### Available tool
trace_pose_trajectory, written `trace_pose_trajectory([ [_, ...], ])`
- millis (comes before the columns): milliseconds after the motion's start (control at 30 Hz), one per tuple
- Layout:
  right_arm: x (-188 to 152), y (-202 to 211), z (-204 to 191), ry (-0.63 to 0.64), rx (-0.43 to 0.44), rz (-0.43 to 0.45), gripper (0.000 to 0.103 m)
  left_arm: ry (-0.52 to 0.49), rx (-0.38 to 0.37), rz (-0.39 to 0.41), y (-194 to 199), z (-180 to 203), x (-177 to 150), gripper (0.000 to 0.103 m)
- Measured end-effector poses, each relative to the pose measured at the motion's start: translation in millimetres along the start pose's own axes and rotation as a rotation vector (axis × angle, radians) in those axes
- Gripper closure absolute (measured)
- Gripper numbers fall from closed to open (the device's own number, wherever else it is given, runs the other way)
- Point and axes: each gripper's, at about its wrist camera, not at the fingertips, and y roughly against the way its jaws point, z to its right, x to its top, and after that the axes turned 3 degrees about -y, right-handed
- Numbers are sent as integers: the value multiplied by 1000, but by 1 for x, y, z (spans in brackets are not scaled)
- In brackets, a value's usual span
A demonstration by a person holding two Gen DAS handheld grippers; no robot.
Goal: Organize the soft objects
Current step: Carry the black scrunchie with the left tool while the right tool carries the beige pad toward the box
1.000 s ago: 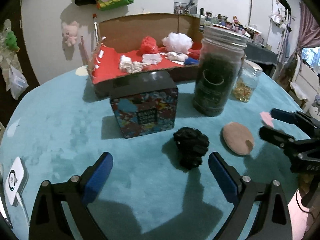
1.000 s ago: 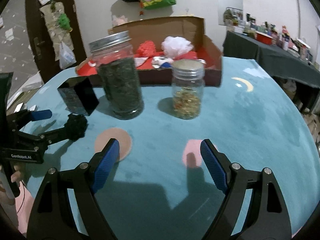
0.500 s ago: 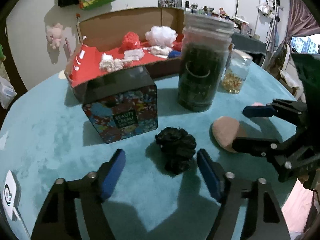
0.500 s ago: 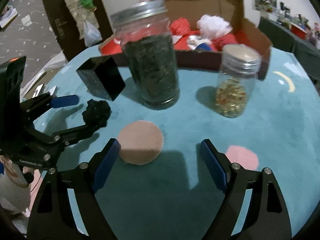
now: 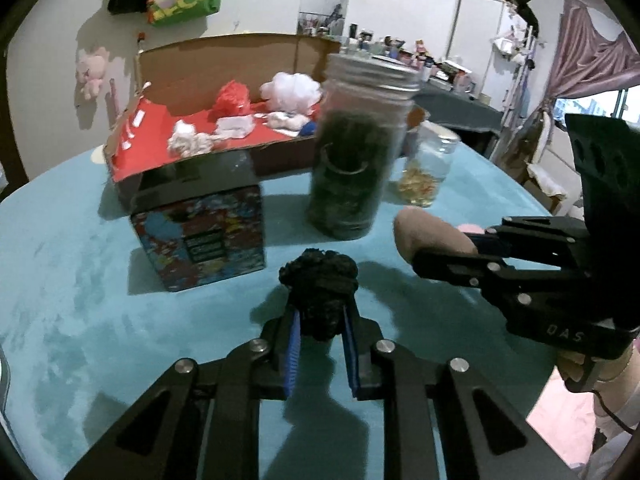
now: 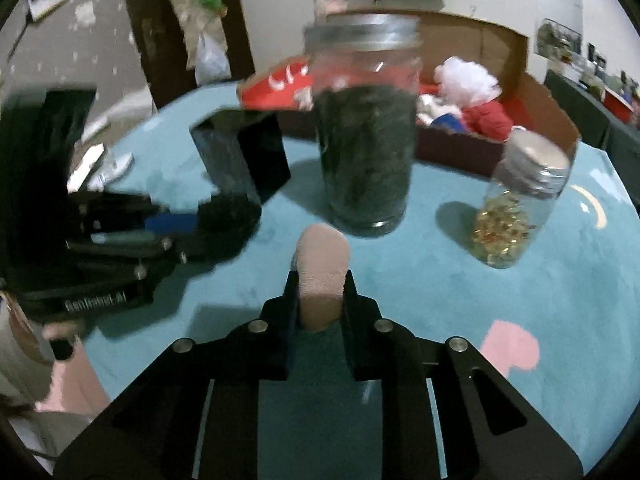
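The big blue table (image 5: pixel 72 280) holds a tall jar (image 5: pixel 352 168) of dark stuff. The left tongs (image 5: pixel 320 320) have just squeezed shut on the black fluffy ball (image 5: pixel 320 276). The right tongs (image 6: pixel 320 292) have just pinched the tan round pad (image 6: pixel 322 264), which stands on edge, pointing at the jar.

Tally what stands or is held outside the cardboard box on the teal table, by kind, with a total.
Glass jars: 2, tall dark-filled jar, small jar of yellow bits
Soft pieces in grippers: 2, black pompom, tan round pad
Printed boxes: 1, printed box
Total: 5
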Motion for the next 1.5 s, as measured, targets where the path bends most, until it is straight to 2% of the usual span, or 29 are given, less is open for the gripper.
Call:
trace_pose_trajectory([
  [133,2,10,-2,0,-14,39,87,-39,-1,26,4,12,3,83],
  [300,2,15,-1,-23,-20,50,87,-37,-13,34,7,13,6,83],
  [533,0,25,6,-45,-44,65,87,-22,18,46,17,6,6,83],
  [833,4,46,34,-110,-109,96,87,-21,79,63,35,-11,9,83],
  [1100,24,64,60,-129,-170,120,87,-20,99,75,45,-30,34,83],
  [1500,77,53,83,-91,-163,80,87,-55,57,12,23,-55,93,83],
])
